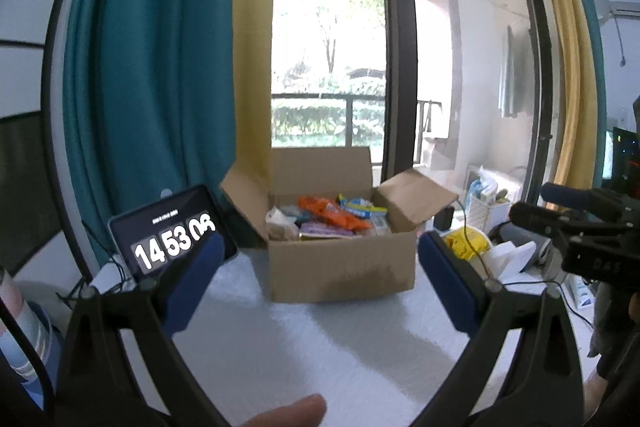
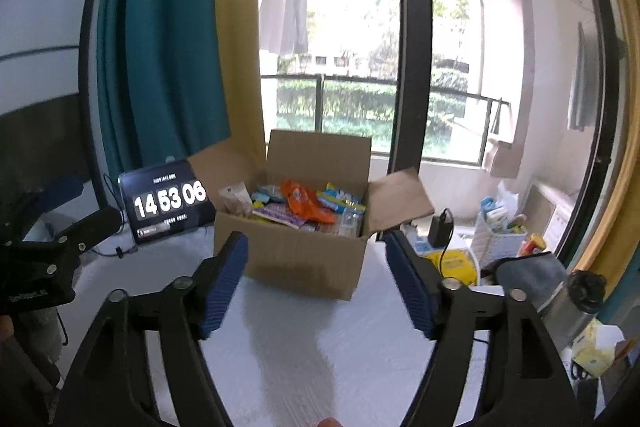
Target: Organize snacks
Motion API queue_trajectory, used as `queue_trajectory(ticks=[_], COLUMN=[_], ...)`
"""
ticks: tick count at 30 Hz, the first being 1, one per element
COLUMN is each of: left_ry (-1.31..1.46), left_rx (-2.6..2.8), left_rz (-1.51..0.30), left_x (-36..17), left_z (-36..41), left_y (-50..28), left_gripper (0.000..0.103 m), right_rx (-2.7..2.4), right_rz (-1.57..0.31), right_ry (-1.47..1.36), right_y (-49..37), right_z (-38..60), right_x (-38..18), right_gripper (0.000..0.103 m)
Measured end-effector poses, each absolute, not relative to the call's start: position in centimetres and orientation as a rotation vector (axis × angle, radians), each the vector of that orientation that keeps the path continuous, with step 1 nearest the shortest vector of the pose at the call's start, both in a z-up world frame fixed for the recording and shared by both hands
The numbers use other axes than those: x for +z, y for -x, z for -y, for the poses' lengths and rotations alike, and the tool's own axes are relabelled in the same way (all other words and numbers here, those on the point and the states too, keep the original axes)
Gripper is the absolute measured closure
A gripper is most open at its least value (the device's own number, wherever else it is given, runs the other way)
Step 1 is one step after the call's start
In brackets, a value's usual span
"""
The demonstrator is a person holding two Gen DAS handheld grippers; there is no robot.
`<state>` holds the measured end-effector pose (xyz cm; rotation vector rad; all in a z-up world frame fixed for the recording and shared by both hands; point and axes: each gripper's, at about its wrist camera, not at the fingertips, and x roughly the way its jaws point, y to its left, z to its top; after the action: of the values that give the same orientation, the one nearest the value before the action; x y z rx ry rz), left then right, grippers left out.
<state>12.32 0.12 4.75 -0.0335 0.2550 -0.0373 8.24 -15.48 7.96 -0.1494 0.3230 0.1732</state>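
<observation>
An open cardboard box (image 1: 340,263) (image 2: 296,259) stands on the white table, flaps spread, filled with several snack packs. An orange packet (image 1: 332,213) (image 2: 304,203) lies on top, with a blue-and-yellow packet (image 1: 362,207) (image 2: 340,201) beside it. My left gripper (image 1: 320,243) is open and empty, its blue pads (image 1: 192,287) framing the box from a short distance. My right gripper (image 2: 316,247) is also open and empty, facing the box front. The right gripper (image 1: 580,223) shows at the right edge of the left wrist view, and the left gripper (image 2: 48,251) at the left edge of the right wrist view.
A tablet clock (image 1: 172,231) (image 2: 166,203) stands left of the box. Right of it lie a yellow packet (image 2: 452,263), a white basket (image 2: 498,239), a dark flask (image 2: 576,303) and cables. A teal curtain (image 1: 148,67) and a window are behind.
</observation>
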Motion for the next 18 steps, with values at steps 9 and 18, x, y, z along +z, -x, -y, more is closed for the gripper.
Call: queue_trajectory(ticks=[9,18], left_ry=[0.004,0.003], left_rx=[0.011,-0.031], left_rz=[-0.169,-0.105], left_x=[7.5,10.2], left_z=[1.2,2.0], left_y=[-9.3,-6.4], left_gripper=[0.003,0.001], right_rx=[0.194,0.190], right_rz=[-0.231,-0.154], right_ry=[0.142,0.120], right_y=[-4.9,-2.3], right_z=[15.9,16.8], right_x=[10.3,12.2], right_gripper=[0.022,0.021])
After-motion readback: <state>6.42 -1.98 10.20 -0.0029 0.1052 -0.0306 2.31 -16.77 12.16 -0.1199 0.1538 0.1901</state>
